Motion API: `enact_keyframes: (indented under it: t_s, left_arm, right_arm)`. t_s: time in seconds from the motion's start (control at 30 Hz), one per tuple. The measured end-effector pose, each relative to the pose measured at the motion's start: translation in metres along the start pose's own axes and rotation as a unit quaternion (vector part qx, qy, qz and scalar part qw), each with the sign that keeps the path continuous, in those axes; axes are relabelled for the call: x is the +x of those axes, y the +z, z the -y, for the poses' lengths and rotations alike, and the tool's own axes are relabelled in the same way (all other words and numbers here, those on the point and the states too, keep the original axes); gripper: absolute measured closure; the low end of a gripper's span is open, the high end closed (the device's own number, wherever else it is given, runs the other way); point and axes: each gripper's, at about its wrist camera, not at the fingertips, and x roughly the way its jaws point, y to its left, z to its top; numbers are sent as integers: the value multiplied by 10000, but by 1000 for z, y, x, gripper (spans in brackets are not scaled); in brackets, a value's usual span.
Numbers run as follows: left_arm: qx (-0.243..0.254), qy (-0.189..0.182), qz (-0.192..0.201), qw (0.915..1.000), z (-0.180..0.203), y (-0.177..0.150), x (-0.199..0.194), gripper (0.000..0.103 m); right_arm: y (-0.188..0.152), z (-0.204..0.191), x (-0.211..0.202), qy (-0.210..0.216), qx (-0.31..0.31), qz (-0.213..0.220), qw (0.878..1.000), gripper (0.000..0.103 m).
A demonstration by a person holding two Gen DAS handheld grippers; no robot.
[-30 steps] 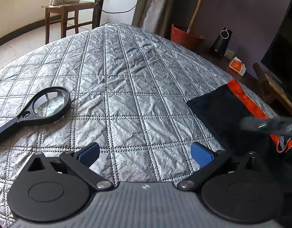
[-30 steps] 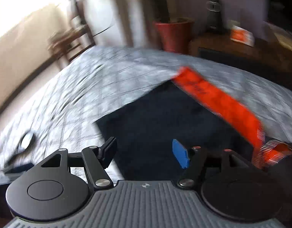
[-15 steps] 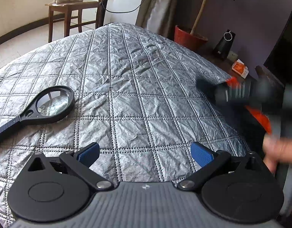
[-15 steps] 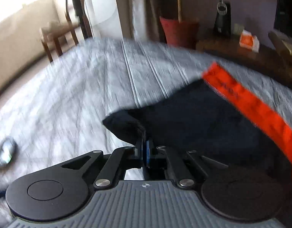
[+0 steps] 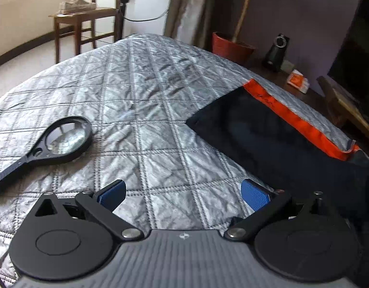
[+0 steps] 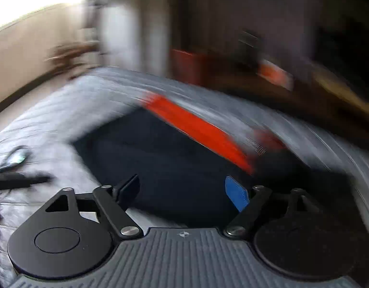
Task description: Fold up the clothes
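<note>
Both claws are spread wide with nothing between the pads. The left gripper [image 5: 183,193] hangs over bare silver quilt [image 5: 146,100], while the right gripper [image 6: 184,190] sits above the near part of the dark garment [image 6: 165,160]. That garment [image 5: 275,139] lies flat on the right side of the quilt, its orange band [image 5: 292,117] along the far edge. A magnifying glass [image 5: 57,141] rests on the left. Right view's pretty blurry.

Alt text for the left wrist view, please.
The open left gripper hovers over a silver quilted cover, holding nothing. A dark garment with an orange band lies to its right, a black magnifying glass to its left.
</note>
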Motion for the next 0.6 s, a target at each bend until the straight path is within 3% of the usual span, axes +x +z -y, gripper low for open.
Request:
enact_keyframes:
  t_s: [0.1,0.2,0.3,0.47,0.5,0.53,0.6]
  left_arm:
    - [106,-339,-31,9994,2,-5,-13,1]
    - [418,-605,9,9973,12,-13,-34,1]
    - [793,-652,165,9946,26,-23,-55,1]
    - [1043,-667,344,9917,33,-32,-81,1]
    - [1090,-670,374,9911,33,-33,-86,1]
    - [1147,-674,393,9903,32,-33,-91,1]
    - [1268,-685,425,9886,32,-34,-99,1]
  right_arm:
    - [-38,100,-38,-869,1583,-170,9834,28]
    - [-62,146,-41,-1569,1362,-679,9758,33]
    - [-75,184,-35,-1678,1751,-811,9667,37]
    - [-85,199,-20,-1798,2003,-735,9603,43]
    - [-87,197,-22,-1814,1935,-727,9614,55]
    - [-88,194,-24,-1830,1868,-718,9625,83]
    - [-92,189,-28,-1862,1732,-701,9646,94]
